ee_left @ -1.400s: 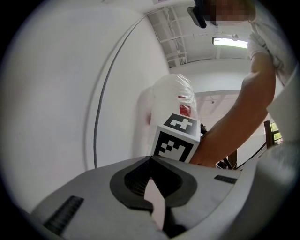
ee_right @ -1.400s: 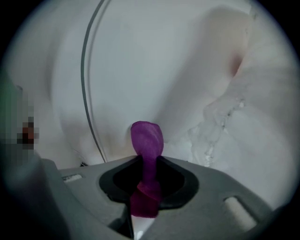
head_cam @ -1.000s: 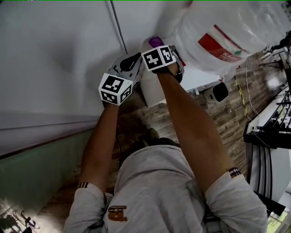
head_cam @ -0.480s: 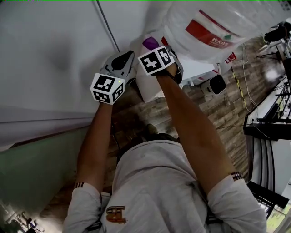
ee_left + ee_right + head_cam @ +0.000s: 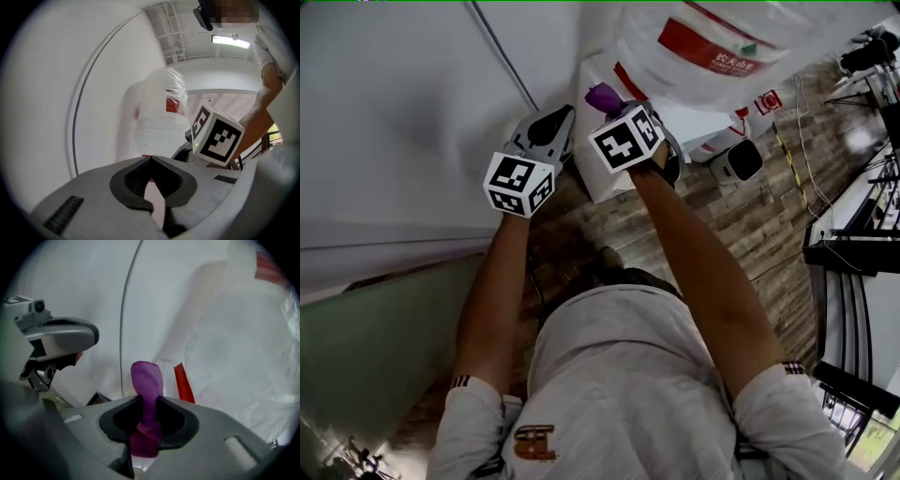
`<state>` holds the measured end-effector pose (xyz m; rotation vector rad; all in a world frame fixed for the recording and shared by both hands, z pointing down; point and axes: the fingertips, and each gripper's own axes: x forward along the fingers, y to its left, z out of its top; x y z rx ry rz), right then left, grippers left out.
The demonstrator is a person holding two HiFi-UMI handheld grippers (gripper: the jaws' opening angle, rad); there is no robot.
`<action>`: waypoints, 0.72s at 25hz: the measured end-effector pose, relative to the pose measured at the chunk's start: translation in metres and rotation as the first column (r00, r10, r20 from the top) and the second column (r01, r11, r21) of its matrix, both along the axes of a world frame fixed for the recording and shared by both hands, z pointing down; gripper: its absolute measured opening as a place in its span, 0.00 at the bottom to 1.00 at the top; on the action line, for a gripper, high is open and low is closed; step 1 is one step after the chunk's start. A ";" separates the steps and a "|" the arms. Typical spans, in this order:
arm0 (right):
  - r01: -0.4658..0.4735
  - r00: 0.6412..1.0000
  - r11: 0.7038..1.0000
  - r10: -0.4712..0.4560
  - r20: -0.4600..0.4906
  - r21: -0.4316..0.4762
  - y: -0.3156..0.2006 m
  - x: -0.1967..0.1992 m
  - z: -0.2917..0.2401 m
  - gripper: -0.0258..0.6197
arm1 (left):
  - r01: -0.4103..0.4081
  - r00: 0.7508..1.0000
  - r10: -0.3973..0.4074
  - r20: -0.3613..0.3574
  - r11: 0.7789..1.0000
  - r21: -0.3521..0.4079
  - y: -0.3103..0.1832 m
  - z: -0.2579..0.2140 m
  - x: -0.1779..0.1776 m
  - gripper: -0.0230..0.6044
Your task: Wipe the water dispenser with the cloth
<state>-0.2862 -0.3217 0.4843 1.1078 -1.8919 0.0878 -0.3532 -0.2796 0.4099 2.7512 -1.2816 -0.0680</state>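
The water dispenser's white body [image 5: 705,128] stands against the wall, with a big plastic-wrapped bottle [image 5: 722,42] on top. My right gripper [image 5: 609,105] is shut on a purple cloth [image 5: 602,96], which it holds at the dispenser's upper corner, just below the bottle. In the right gripper view the cloth [image 5: 146,380] sticks up out of the right gripper [image 5: 147,416] in front of the wrapped bottle [image 5: 234,352] and a red stripe [image 5: 183,383]. My left gripper [image 5: 563,119] hangs shut close on the left, holding nothing. The left gripper [image 5: 151,180] points at the bottle [image 5: 159,117].
A white wall [image 5: 412,103] with a thin cable [image 5: 502,56] runs along the left. A small white device [image 5: 737,163] sits on the wooden floor [image 5: 750,234] beside the dispenser. Dark racks [image 5: 853,253] and cables stand at the right.
Both grippers sit lower against the dispenser than a second ago, and the bottle has slid up in the head view. The right gripper still holds the cloth.
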 end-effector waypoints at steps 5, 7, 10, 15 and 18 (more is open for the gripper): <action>0.032 0.999 0.999 -0.031 0.014 -0.027 0.026 0.003 0.003 0.19 | -0.022 1.000 0.022 -0.020 1.000 -0.006 0.008 0.000 0.018 0.03; 0.036 0.999 0.999 -0.036 0.016 -0.030 0.032 0.007 0.002 0.19 | -0.028 0.999 0.028 -0.026 1.000 -0.010 0.009 0.001 0.024 0.03; 0.033 0.999 0.999 -0.032 0.022 -0.030 0.039 0.015 0.000 0.19 | -0.045 0.998 0.045 -0.032 0.999 -0.010 0.013 0.000 0.034 0.03; 0.014 1.000 0.999 -0.013 0.026 -0.043 0.049 0.033 -0.002 0.19 | -0.085 0.996 0.084 -0.043 0.996 -0.005 0.021 -0.001 0.049 0.03; 0.002 1.000 0.998 -0.001 0.022 -0.059 0.054 0.045 -0.003 0.19 | -0.106 0.993 0.106 -0.045 0.994 0.000 0.026 -0.002 0.056 0.03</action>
